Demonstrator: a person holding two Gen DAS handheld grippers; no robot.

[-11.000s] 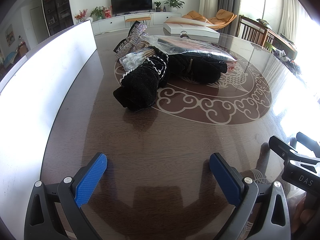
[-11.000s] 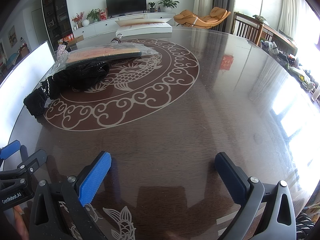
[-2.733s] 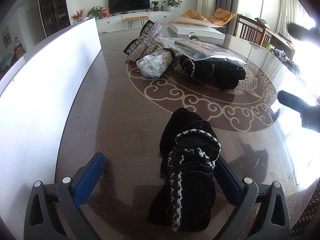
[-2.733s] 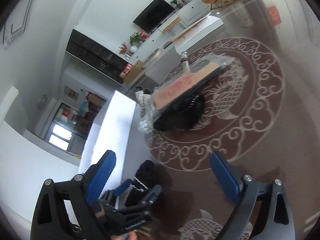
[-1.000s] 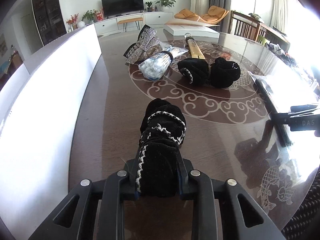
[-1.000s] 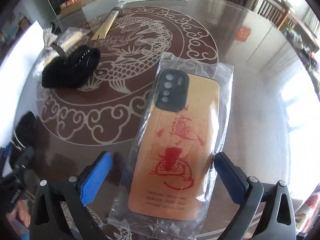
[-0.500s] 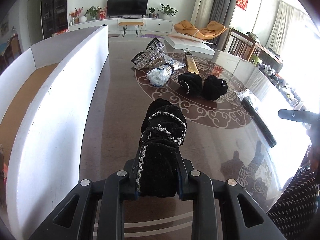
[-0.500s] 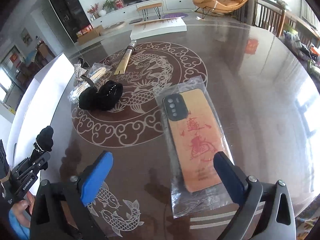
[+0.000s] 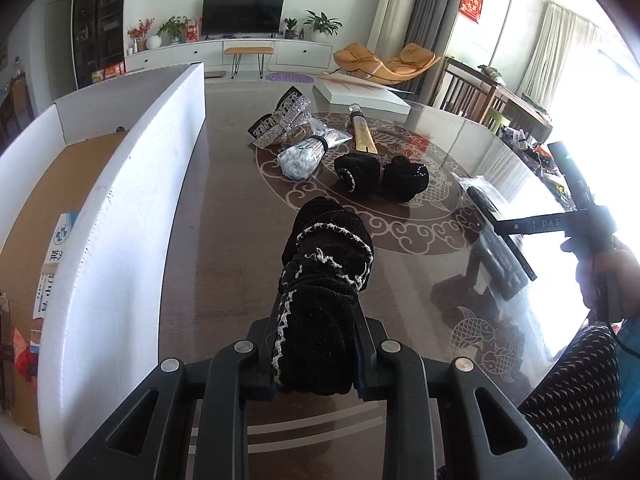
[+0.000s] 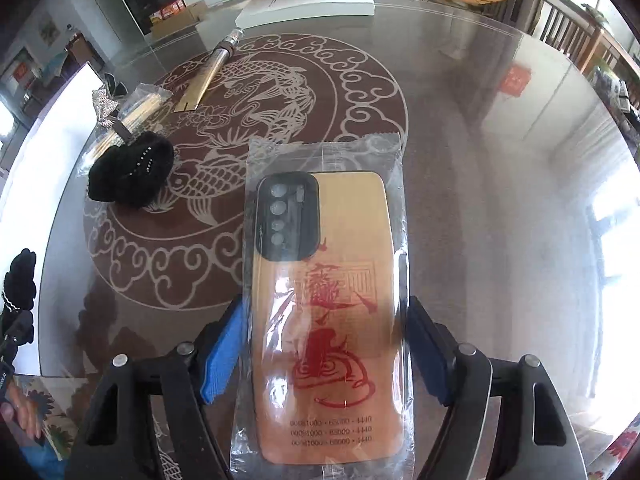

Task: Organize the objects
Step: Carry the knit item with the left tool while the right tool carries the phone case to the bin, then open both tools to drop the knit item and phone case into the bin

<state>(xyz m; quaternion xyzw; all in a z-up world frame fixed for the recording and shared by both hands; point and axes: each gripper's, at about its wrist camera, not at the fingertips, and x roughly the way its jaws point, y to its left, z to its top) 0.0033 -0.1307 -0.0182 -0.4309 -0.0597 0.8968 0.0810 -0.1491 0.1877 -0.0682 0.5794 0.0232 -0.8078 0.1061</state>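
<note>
My left gripper (image 9: 316, 364) is shut on a black knitted bundle with white trim (image 9: 326, 276), held above the dark round table (image 9: 224, 208). A white box with a cardboard floor (image 9: 120, 184) stands just left of it. My right gripper (image 10: 326, 344) is closed on a bagged orange phone case (image 10: 326, 300) with red print; its blue pads (image 10: 222, 352) press the bag's sides. That gripper and case also show in the left wrist view (image 9: 500, 240) at the right.
On the table's far part lie a black knitted pair (image 9: 382, 174), a bag of cotton swabs (image 9: 302, 154), a rhinestone hair clip (image 9: 282, 120), a gold tube (image 9: 362, 136) and a flat white box (image 9: 360, 94). Chairs stand beyond the table at the right.
The left gripper has lifted the black bundle higher, and the box's inside now shows. The right gripper has narrowed from wide open onto the sides of the bagged phone case.
</note>
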